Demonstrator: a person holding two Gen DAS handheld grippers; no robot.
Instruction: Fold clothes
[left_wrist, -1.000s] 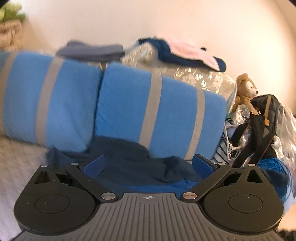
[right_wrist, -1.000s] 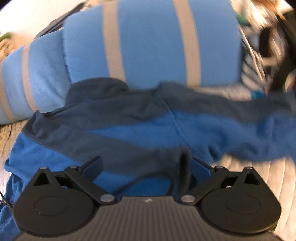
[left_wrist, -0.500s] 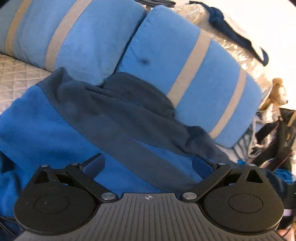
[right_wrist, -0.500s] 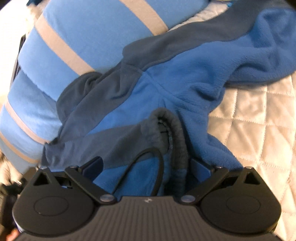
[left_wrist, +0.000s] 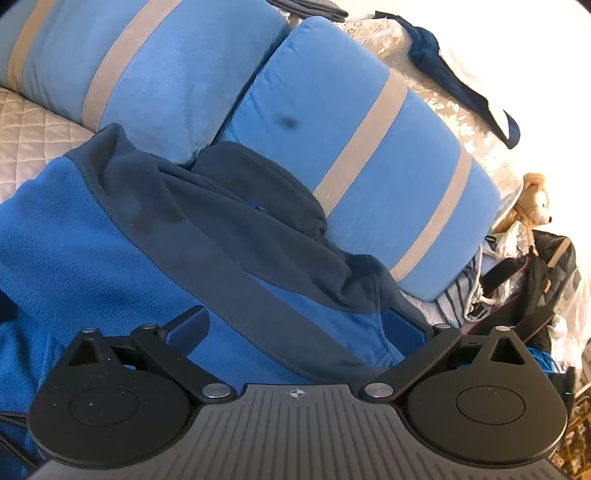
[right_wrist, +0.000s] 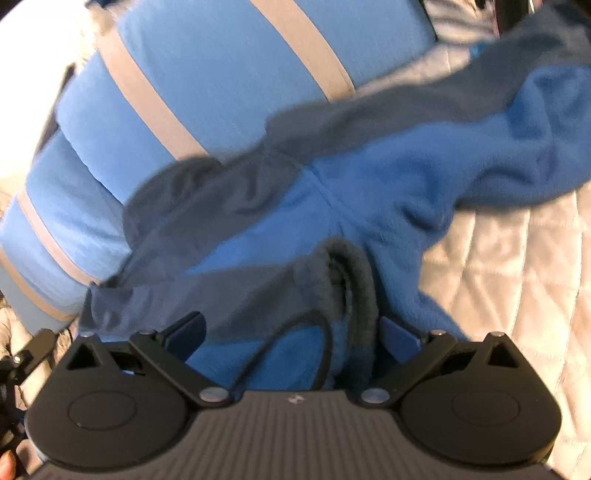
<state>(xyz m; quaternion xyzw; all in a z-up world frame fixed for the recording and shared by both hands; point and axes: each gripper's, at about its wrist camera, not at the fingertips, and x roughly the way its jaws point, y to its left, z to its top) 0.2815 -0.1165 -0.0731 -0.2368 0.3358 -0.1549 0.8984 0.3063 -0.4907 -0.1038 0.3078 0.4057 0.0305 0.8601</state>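
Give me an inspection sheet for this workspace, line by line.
Surface: white quilted bedspread.
Job's things: blue and grey fleece jacket spread out, collar against the striped blue cushions.
Clutter: teddy bear, black bag, folded dark clothes behind the cushions.
Grippers: left claw open over the fleece; right claw open, bunched hem between its fingers.
Cables: thin black cord looping at the hem.
Surroundings: pale wall.

Quilted bed (right_wrist: 517, 258): fleece jacket (right_wrist: 369, 192), striped pillows (left_wrist: 369, 147).
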